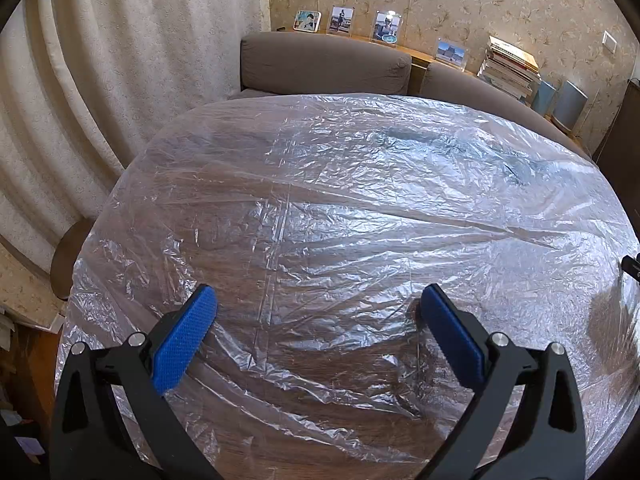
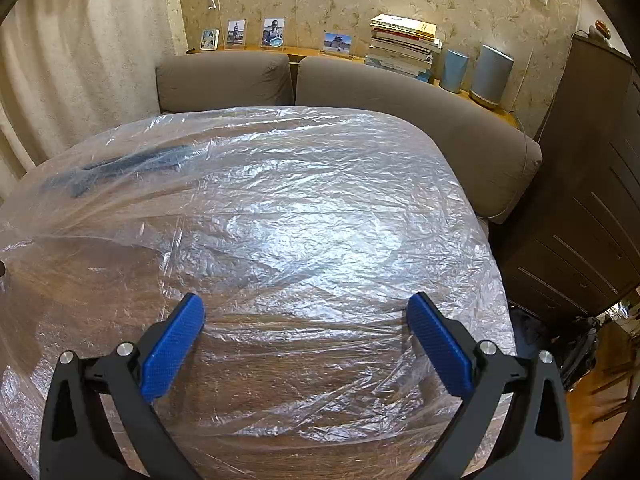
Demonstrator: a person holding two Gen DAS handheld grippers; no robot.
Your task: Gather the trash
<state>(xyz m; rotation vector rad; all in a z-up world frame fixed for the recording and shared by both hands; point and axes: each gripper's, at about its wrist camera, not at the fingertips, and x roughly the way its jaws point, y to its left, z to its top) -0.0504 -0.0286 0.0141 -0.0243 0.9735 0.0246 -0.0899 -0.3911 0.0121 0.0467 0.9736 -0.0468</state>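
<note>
Plastic sheet point(image 1: 340, 208) covers the table beneath both spread-open grippers.

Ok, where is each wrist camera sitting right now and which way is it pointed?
Left wrist: sits behind the open left gripper, low over the near edge of the plastic sheet on the table, facing the sofa; both blue fingers show.
Right wrist: sits behind the open right gripper, further right over the same sheet, facing the sofa and dark cabinet; both blue fingers show.
Shared: sheet, sofa, photo frames, book stack.
</note>
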